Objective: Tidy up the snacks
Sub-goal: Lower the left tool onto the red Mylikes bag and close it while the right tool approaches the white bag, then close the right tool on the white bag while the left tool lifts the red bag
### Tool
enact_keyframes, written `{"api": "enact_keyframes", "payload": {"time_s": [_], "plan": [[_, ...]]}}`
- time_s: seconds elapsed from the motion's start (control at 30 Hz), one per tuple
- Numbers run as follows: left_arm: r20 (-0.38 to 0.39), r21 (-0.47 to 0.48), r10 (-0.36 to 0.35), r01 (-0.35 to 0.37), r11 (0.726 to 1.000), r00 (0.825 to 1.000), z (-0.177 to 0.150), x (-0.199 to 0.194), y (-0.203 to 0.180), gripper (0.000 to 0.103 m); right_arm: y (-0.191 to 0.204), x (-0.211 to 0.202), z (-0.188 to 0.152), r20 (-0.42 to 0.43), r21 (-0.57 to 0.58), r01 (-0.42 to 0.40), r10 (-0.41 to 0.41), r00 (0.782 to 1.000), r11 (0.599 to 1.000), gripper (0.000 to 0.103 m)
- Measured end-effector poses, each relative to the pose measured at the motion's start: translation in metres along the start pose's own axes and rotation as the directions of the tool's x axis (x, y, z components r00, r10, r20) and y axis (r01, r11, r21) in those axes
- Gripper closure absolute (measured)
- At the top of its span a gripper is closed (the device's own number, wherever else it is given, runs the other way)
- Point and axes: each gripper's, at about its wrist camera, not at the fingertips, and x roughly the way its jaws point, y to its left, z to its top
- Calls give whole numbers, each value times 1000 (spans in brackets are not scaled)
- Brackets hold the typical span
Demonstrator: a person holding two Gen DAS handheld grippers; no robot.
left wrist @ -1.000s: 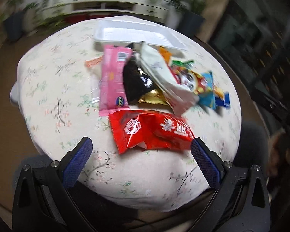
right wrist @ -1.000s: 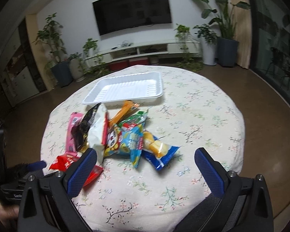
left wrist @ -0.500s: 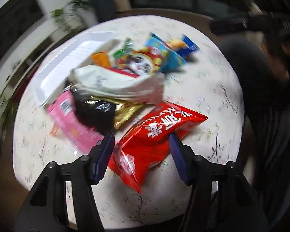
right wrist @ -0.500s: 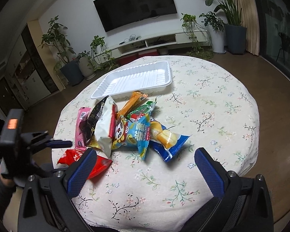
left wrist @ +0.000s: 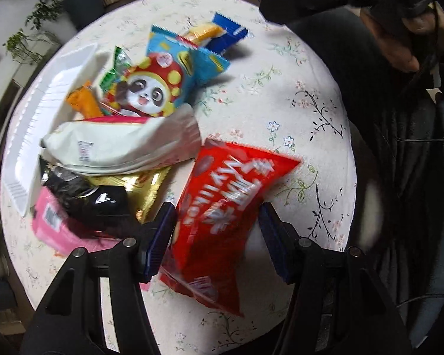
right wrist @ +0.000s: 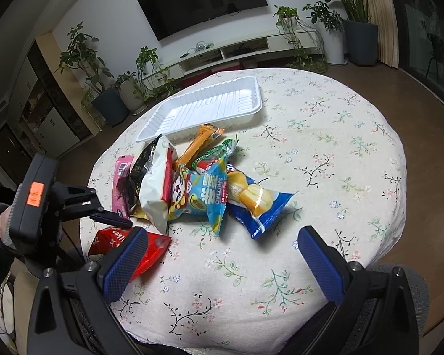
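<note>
- My left gripper (left wrist: pixel 216 233), jaws part-closed, straddles the red snack bag (left wrist: pixel 222 207) at the worktop's (right wrist: pixel 325 148) near edge; grip not confirmed.
- Risk: slick, puffy foil squirts out, or drags the neighbouring gold packet (left wrist: pixel 139 189).
- Right gripper (right wrist: pixel 222 261) wide, empty; white tray (right wrist: pixel 210 106) waits beyond the pile.

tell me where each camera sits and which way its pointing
Left wrist: rides the left gripper, looking along its fingers down at the red packet between them; the person's right hand shows top right.
Right wrist: rides the right gripper, facing across the table toward the white tray and TV wall.
Shared: both show the snack pile, tray and red packet; each sees the other gripper.
</note>
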Motion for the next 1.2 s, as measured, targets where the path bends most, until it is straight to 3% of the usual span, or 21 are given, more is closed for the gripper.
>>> {"api": "enact_keyframes", "payload": {"time_s": [0.2,0.43,0.53,0.67,0.8,0.97,1.03,1.13,1.2], "plan": [[-29,-88,-54,51,995,998,9,13,11,40,0,4,-2,-15,6,-13,13,1000,1000,0],[35,-201,-55,61,978,998,5,12,10,59,4,5,-2,-15,-14,-14,13,1000,1000,1],[73,-284,-48,67,957,996,-2,10,9,64,10,7,-2,-22,-35,-17,16,1000,999,4],[145,-394,-78,130,910,986,-19,3,9,67,16,9,-2,-31,-53,-16,14,999,998,8],[246,-504,-111,224,834,963,-49,-9,8,69,24,11,5,-44,-65,-33,30,999,997,17],[338,-598,-75,275,752,938,-73,-15,5,71,48,24,25,-75,-65,-144,139,987,987,22],[360,-619,-54,282,733,931,-90,-33,-8,71,63,32,33,-89,-87,-182,175,981,979,26],[393,-653,-34,305,694,919,-103,-38,-12,72,85,46,44,-114,-140,-202,187,976,969,30],[412,-673,-21,319,667,911,-111,-41,-14,72,97,63,51,-156,-173,-180,154,976,968,34]]}}
